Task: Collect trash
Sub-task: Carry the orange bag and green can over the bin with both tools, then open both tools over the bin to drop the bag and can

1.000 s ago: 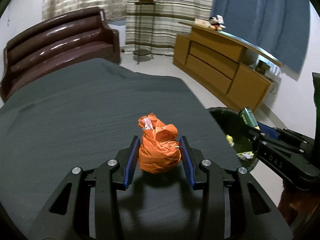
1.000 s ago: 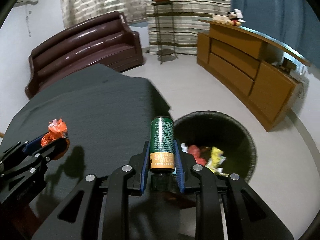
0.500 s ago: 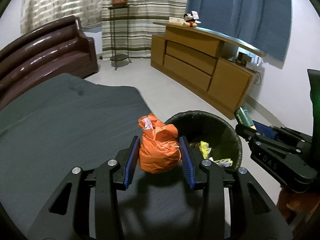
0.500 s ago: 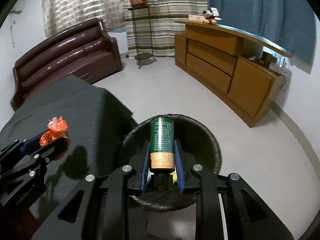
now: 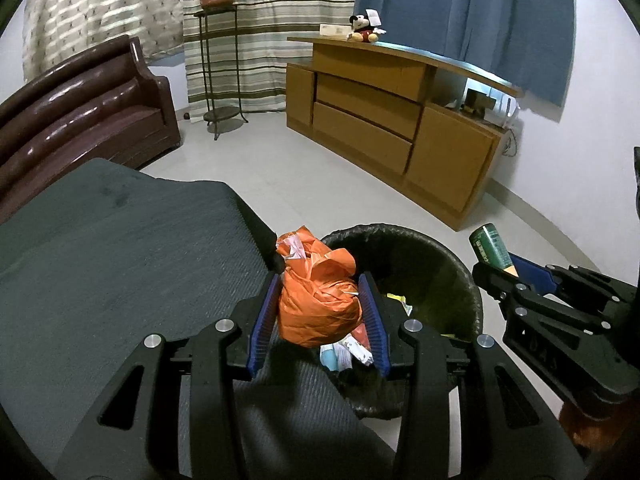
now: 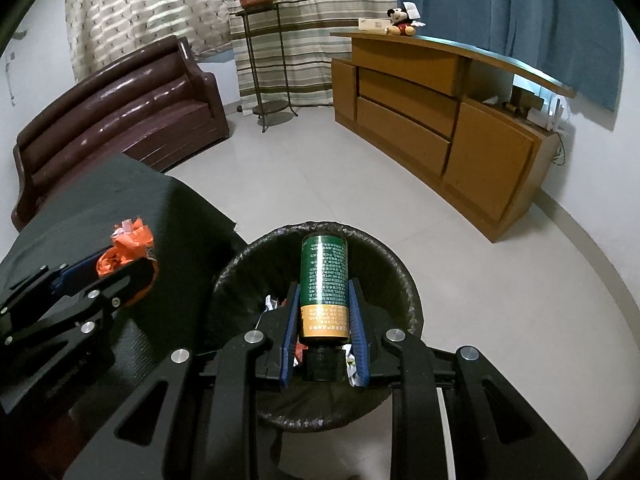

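Crinkled orange bag (image 5: pixel 318 304) and cylindrical green can (image 6: pixel 324 280) — gripped above round bin (image 6: pixel 404 280).

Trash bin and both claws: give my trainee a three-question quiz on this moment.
1. True or false: the right claw grips a green bottle.
2. What does the left claw hold? A) orange bag B) plush toy C) flowerpot
3. Fill in: the bottle hangs over the black ____.

Key: 1 true; 2 A; 3 bin, which already holds scraps.
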A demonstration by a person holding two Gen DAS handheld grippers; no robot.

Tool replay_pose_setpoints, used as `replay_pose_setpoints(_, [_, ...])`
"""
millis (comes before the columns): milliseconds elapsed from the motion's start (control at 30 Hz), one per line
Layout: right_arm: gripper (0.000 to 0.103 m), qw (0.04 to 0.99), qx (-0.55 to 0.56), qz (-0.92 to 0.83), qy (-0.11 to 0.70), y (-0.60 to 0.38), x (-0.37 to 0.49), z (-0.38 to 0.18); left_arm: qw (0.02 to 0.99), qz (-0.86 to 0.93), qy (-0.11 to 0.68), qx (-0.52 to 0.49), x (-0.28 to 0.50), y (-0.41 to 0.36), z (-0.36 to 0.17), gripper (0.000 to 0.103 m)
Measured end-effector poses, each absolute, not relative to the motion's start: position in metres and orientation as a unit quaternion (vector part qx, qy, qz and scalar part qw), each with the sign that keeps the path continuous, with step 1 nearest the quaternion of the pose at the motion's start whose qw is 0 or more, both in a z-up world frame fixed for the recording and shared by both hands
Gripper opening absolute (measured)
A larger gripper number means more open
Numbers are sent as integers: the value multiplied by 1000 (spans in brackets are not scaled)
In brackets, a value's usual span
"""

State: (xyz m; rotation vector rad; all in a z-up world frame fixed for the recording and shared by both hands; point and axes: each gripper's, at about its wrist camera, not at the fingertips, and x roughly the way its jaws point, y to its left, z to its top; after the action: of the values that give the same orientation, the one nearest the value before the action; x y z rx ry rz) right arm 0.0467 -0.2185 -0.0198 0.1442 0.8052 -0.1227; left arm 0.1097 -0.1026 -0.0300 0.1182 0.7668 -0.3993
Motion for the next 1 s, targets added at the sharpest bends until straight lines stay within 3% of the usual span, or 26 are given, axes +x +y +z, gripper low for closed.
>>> replay_pose_setpoints(867, [24, 914, 84, -63, 392, -230, 60, -25, 904, -180, 382, 60, 122, -116, -34, 41])
replay_pose_setpoints(933, [26, 913, 87, -65, 392, -231, 60, -26, 904, -178, 383, 60, 123, -116, -34, 41])
replay_pose_setpoints(1000, [36, 914, 89, -68, 390, -233, 60, -25, 906, -175, 381, 62, 122, -116, -34, 51])
